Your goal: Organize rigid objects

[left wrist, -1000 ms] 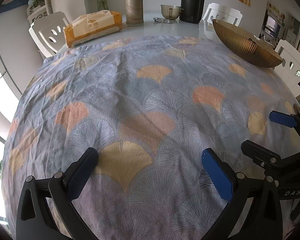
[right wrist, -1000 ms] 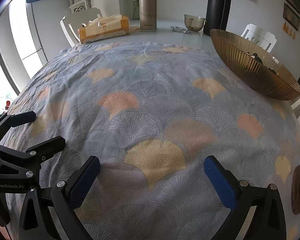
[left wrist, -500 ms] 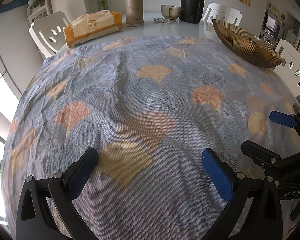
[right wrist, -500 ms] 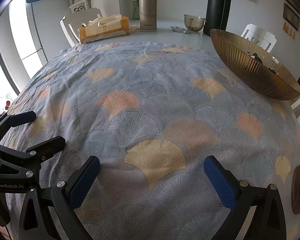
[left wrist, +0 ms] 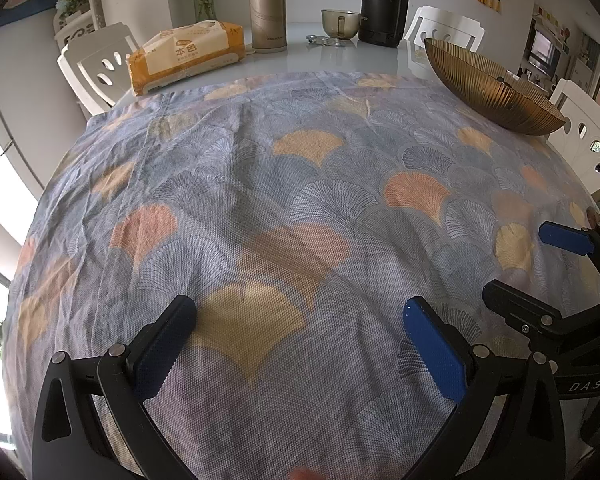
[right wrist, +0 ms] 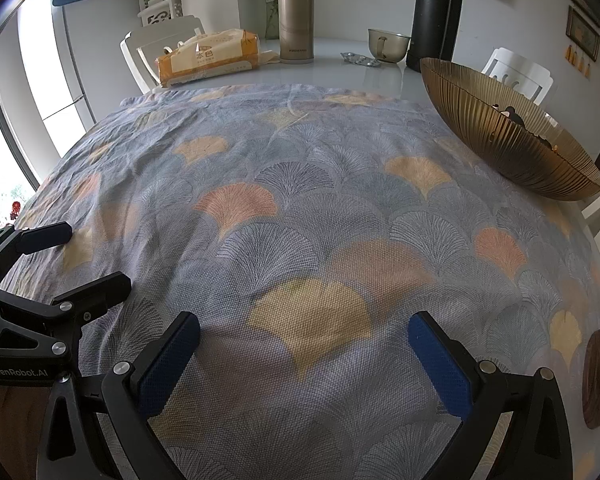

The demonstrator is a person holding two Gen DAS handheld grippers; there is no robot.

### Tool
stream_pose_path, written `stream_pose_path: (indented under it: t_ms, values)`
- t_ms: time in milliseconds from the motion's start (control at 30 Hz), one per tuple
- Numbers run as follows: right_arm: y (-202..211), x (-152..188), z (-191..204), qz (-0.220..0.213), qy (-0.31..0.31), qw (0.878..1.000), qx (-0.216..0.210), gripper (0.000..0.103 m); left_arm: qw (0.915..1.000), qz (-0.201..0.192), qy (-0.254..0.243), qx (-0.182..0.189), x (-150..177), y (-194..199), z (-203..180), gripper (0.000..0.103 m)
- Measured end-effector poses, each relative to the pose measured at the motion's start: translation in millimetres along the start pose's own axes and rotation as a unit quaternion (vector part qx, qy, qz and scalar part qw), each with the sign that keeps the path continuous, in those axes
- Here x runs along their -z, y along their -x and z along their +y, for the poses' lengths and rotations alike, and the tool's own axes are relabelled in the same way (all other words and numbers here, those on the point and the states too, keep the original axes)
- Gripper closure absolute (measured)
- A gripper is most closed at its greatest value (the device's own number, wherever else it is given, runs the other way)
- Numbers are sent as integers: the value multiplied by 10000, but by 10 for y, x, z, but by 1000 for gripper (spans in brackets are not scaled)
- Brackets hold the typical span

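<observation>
Over the patterned cloth (left wrist: 260, 200), both hand-held grippers, "GenRobot.AI" left hand-held gripper (left wrist: 300, 340) and "DAS" right hand-held gripper (right wrist: 304, 352), gape empty.

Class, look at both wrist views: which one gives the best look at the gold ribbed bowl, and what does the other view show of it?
The right wrist view: the bowl is nearer and larger there, with its ribbed side, rim and a few small dark items inside visible. In the left wrist view the bowl looks smaller and farther off, mostly outer side and rim, with little of the inside showing.

Your two wrist views sit low, side by side, facing ribbed gold metal bowl (left wrist: 496, 92) (right wrist: 512, 140); both share it.
</observation>
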State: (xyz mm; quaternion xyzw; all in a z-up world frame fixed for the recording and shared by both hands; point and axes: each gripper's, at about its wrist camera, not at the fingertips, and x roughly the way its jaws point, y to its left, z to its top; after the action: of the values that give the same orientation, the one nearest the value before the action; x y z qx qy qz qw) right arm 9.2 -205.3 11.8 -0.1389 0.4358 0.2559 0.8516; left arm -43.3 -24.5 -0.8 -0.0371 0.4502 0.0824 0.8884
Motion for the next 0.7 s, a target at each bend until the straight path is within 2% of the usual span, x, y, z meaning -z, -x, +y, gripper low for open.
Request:
stream_pose_path:
  t_ms: [700]
  values:
    - [3,-3,-1,1,0,10000,0,0,10000,0,-1,-1,0,0,-2,0]
